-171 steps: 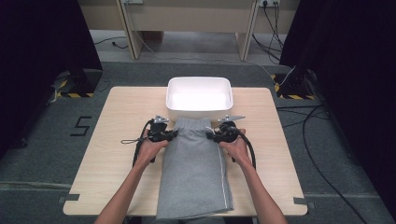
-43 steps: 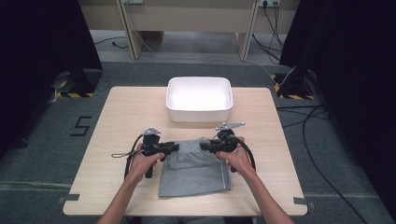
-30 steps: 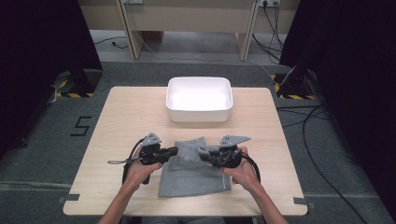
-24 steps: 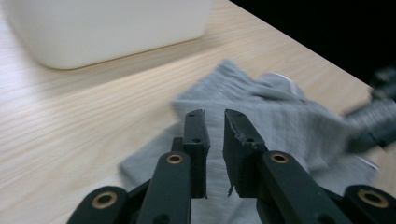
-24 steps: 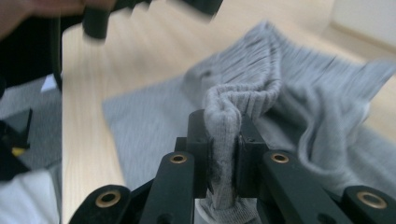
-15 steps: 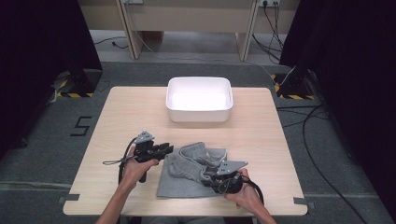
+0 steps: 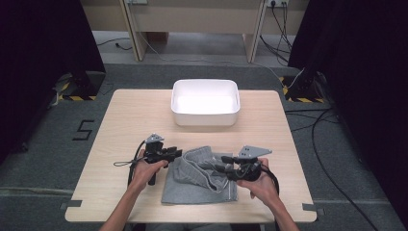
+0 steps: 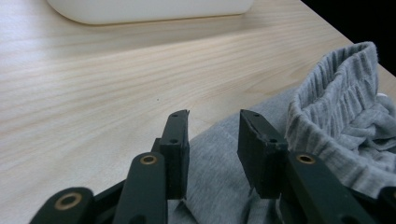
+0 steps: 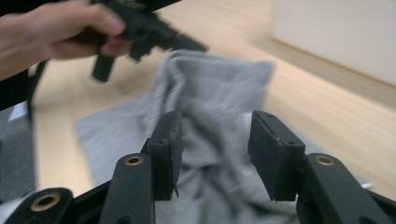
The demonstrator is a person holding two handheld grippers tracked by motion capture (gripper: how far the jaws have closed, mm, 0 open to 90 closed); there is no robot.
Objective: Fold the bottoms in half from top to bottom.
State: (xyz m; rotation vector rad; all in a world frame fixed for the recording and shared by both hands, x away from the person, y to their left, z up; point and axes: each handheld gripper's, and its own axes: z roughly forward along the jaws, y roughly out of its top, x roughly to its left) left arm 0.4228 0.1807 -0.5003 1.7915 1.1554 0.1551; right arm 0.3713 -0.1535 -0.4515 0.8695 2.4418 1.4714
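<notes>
One grey garment (image 7: 199, 180), ribbed at its waistband, lies folded and rumpled on the near part of the wooden table (image 7: 130, 115), its long side running left to right. Both the left gripper (image 7: 175, 154) and right gripper (image 7: 219, 164) have just been opening, jaws spread and pinching nothing, cloth below them.

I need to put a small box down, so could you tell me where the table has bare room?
Bare wood lies left and right of the white bin, and along the table left of the left gripper. The near middle is crowded by the grey garment and both grippers.
</notes>
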